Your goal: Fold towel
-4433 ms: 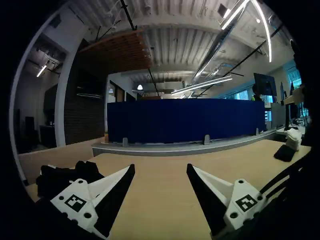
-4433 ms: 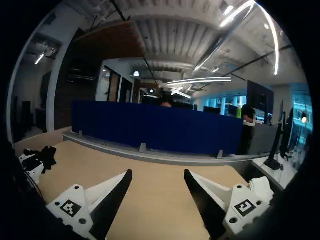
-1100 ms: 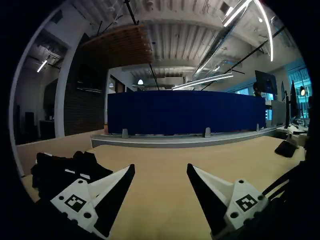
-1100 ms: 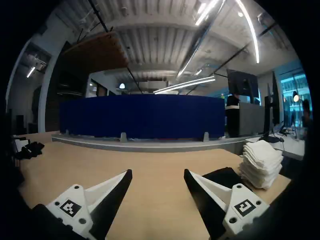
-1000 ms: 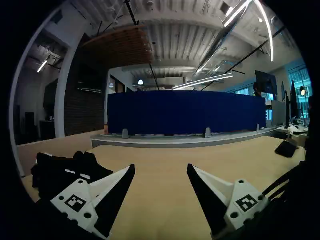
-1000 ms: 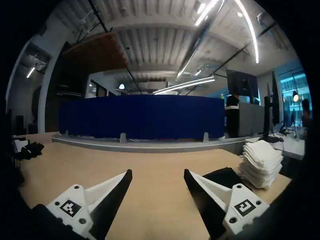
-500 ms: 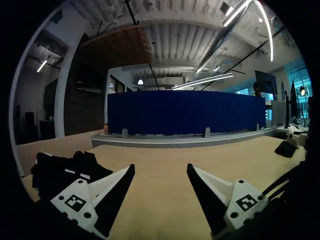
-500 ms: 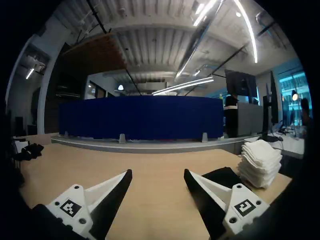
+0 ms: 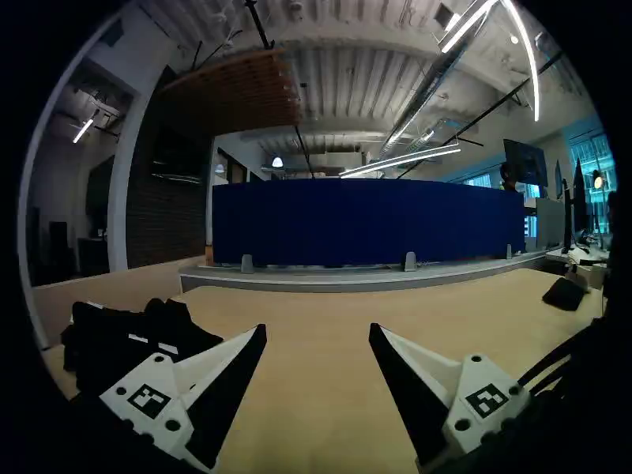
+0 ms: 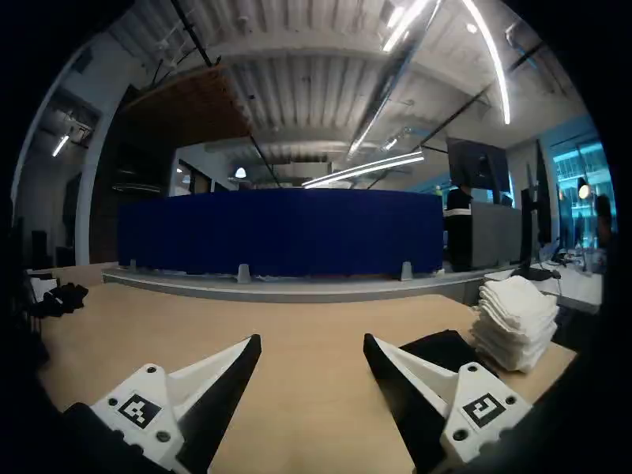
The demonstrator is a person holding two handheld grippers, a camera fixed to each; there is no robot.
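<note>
Hovering low over the wooden table (image 9: 316, 308), the left gripper (image 9: 316, 338) has its jaws wide apart with nothing between them. Right gripper (image 10: 310, 347) likewise: jaws wide, empty, bare table top showing in the gap.

Towels: a stack of white towels (image 10: 515, 322), neatly folded with slightly uneven edges, sits near the table's right edge in the right gripper view. Just beside it, toward the centre, a black cloth (image 10: 433, 347) lies flat. The right finger covers its near part.

Left side: a black heap (image 9: 126, 341) of rumpled fabric, partly behind the left gripper's left finger. It is too dark to tell whether it is towels. The black heap (image 10: 59, 299) shows small at far left in the right gripper view.

Behind the table a blue partition (image 9: 363, 221) runs the full width. A monitor (image 10: 477, 166) rises above it at right.
</note>
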